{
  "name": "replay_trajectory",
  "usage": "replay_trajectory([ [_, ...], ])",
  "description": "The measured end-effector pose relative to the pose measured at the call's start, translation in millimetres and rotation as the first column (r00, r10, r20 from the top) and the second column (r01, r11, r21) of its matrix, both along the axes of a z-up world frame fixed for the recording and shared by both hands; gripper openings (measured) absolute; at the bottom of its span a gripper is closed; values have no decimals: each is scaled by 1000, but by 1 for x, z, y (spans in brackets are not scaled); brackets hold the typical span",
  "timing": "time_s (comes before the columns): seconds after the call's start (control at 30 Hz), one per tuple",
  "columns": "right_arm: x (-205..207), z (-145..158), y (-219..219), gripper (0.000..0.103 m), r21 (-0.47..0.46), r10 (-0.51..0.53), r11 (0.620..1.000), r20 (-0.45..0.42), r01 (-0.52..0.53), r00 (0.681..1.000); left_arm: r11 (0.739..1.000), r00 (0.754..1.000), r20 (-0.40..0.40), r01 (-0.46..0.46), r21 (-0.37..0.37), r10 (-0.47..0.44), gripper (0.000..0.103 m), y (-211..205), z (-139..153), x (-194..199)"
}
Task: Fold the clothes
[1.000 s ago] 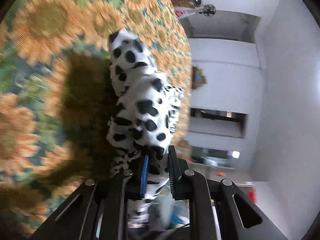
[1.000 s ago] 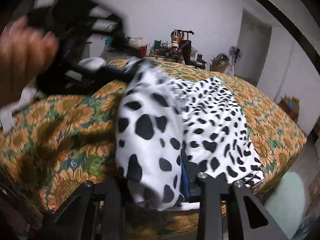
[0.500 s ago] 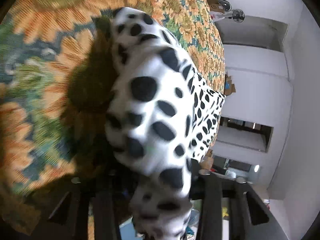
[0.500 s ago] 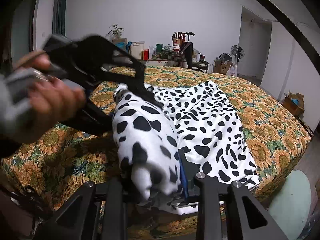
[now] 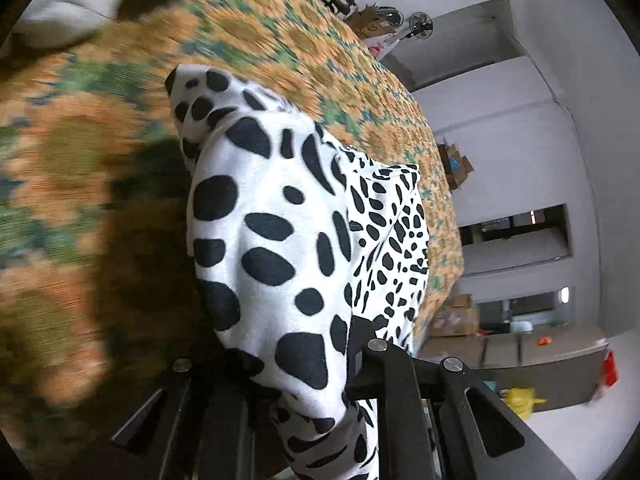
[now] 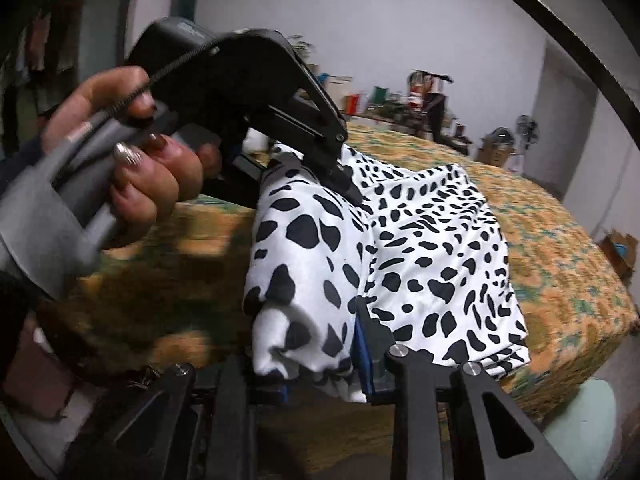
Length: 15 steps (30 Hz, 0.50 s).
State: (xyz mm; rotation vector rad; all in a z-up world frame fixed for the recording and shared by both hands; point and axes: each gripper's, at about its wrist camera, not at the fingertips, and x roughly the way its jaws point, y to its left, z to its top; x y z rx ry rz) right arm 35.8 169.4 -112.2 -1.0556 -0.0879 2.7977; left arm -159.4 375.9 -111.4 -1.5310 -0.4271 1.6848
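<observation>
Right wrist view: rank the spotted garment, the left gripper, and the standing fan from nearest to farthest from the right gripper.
1. Spotted garment: clamped in the right gripper, bottom centre.
2. Left gripper: upper left, pinching the garment's far edge.
3. Standing fan: far right, beyond the sunflower bedspread.

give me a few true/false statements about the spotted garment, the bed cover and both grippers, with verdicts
1. The spotted garment is white with black spots. True.
2. It lies on a plain blue sheet. False: the bed cover has an orange and green sunflower print.
3. The right gripper has cloth between its jaws. True.
4. The left gripper is empty. False: it also grips the garment.
5. A hand holds the left gripper. True.
</observation>
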Motion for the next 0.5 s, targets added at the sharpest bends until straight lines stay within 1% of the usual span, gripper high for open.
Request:
replay_trajectory([
  [0.07, -4, -7, -13, 29, -8, 10, 1000, 23, -10, 1000, 999, 999, -32, 6, -52, -8, 21, -14, -5, 7],
  [0.1, -7, -11, -16, 35, -9, 5, 1000, 36, -5, 999, 998, 1000, -30, -3, -56, 1, 29, -18, -8, 7],
  [0.13, -8, -14, -19, 41, -4, 1, 1000, 42, 0, 999, 1000, 1000, -19, -16, -27, 15, 29, -22, -9, 9],
  [0.17, -8, -15, -21, 44, 5, -1, 1000, 45, 0, 999, 1000, 1000, -9, -29, 3, 29, 30, -26, -10, 10],
  [0.2, -5, -13, -24, 52, 6, 10, 1000, 49, -11, 999, 999, 999, -3, -48, 20, 48, 34, -32, -10, 13],
  [0.23, -1, -9, -24, 61, -3, 29, 1000, 51, -28, 998, 996, 996, -19, -84, 3, 85, 53, -42, -7, 17],
  [0.27, 5, -4, -23, 66, -14, 42, 999, 43, -41, 998, 990, 989, -63, -139, -37, 136, 66, -55, -3, 23],
  [0.3, 14, 1, -21, 74, -25, 53, 998, 29, -53, 998, 978, 974, -126, -199, -64, 190, 79, -68, 2, 30],
  [0.33, 23, 8, -17, 80, -31, 54, 998, 10, -53, 999, 962, 948, -206, -263, -78, 243, 79, -79, 8, 38],
  [0.37, 32, 15, -12, 83, -31, 44, 999, -15, -44, 999, 944, 914, -289, -319, -83, 284, 79, -87, 15, 47],
  [0.4, 38, 20, -7, 88, -29, 33, 999, -33, -34, 999, 929, 879, -361, -362, -78, 312, 79, -93, 20, 57],
  [0.43, 42, 26, -1, 89, -22, 19, 1000, -46, -20, 999, 925, 853, -411, -376, -54, 322, 79, -97, 24, 66],
  [0.5, 46, 37, 17, 89, 11, -28, 1000, -82, 29, 996, 930, 808, -485, -367, 30, 334, 78, -103, 34, 85],
])
